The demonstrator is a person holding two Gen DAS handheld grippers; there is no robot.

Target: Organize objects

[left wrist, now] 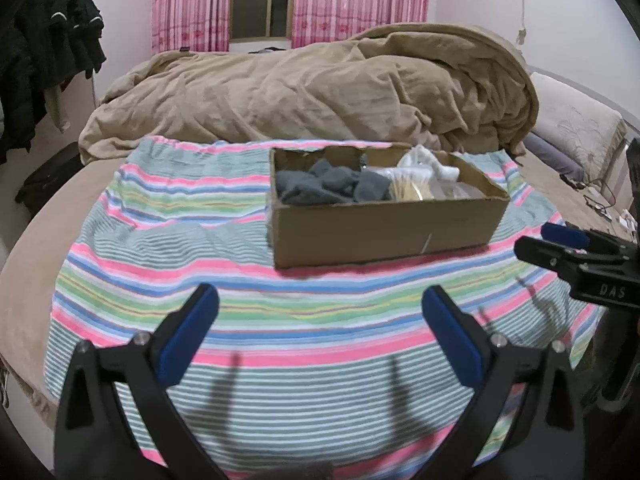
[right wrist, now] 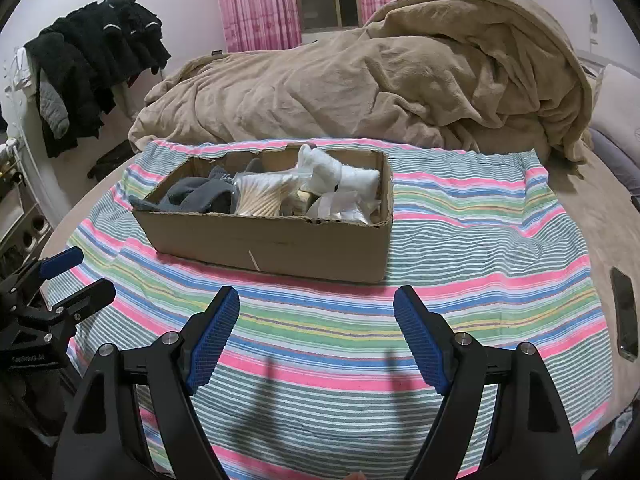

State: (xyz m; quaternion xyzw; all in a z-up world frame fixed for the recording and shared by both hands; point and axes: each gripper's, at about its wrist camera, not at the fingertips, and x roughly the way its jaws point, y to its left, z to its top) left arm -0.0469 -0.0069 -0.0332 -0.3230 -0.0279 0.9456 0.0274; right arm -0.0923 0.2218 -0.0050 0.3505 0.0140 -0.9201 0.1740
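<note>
Left gripper [left wrist: 318, 300]: jaws spread, empty, above the cloth's near edge.
Right gripper [right wrist: 316, 304]: jaws spread, empty, above the cloth's near edge.
Box [right wrist: 280, 240]: cardboard, open-topped, on the striped cloth [right wrist: 480, 248] toward its far edge.
Box contents: grey socks [right wrist: 196, 196], cotton swabs [right wrist: 260, 196], white socks [right wrist: 340, 174], and possibly plastic packets.
Cloth: spread flat on the bed [right wrist: 624, 200].
Phone [right wrist: 624, 312]: on the bed by the cloth's right edge.

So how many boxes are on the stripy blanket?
1. The cardboard box sits on the striped cloth at its far edge, ahead of both open claws, holding gray socks, cotton swabs and white socks. No other box shows.
</note>
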